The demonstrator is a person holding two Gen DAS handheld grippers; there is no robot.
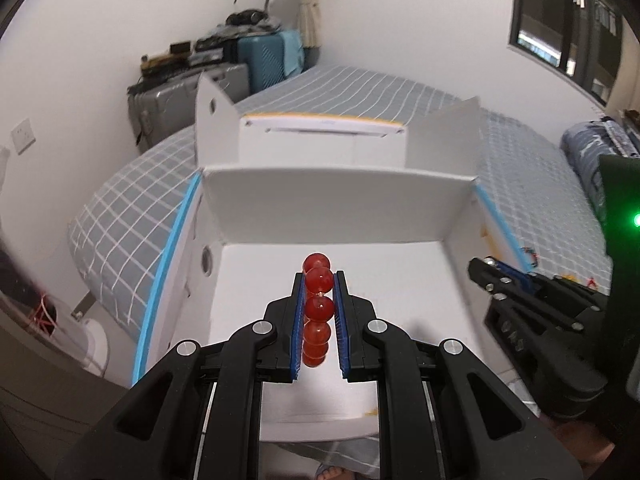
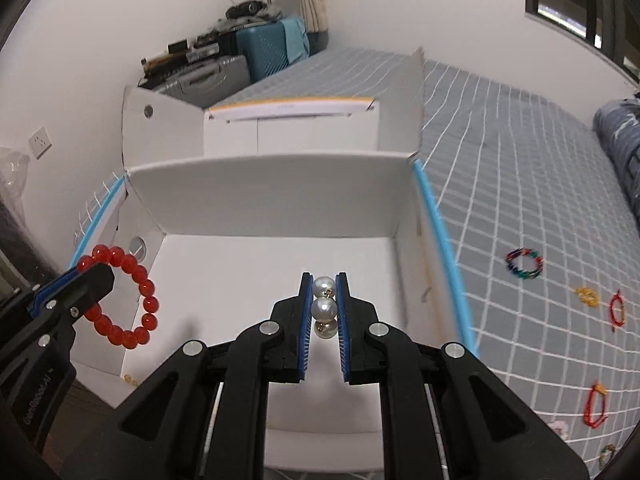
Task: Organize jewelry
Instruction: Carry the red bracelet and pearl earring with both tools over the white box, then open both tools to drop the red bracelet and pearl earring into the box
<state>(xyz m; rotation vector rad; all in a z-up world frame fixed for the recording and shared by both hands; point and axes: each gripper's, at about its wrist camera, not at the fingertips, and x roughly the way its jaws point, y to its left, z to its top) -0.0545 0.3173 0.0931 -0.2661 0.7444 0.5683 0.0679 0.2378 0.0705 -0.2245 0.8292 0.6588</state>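
Observation:
My left gripper (image 1: 319,282) is shut on a red bead bracelet (image 1: 318,312) and holds it over the open white box (image 1: 336,208). In the right wrist view the same bracelet (image 2: 132,300) hangs as a ring from the left gripper (image 2: 94,276) at the box's left side. My right gripper (image 2: 324,282) is shut on a string of white pearls (image 2: 324,308) above the box's floor (image 2: 240,280). The right gripper also shows at the right edge of the left wrist view (image 1: 486,270).
The box sits on a grey checked bed (image 2: 520,160). Several small bracelets lie on the bed right of the box: a multicoloured one (image 2: 524,264), a yellow one (image 2: 587,296), red ones (image 2: 618,308). Suitcases (image 2: 264,54) stand by the far wall.

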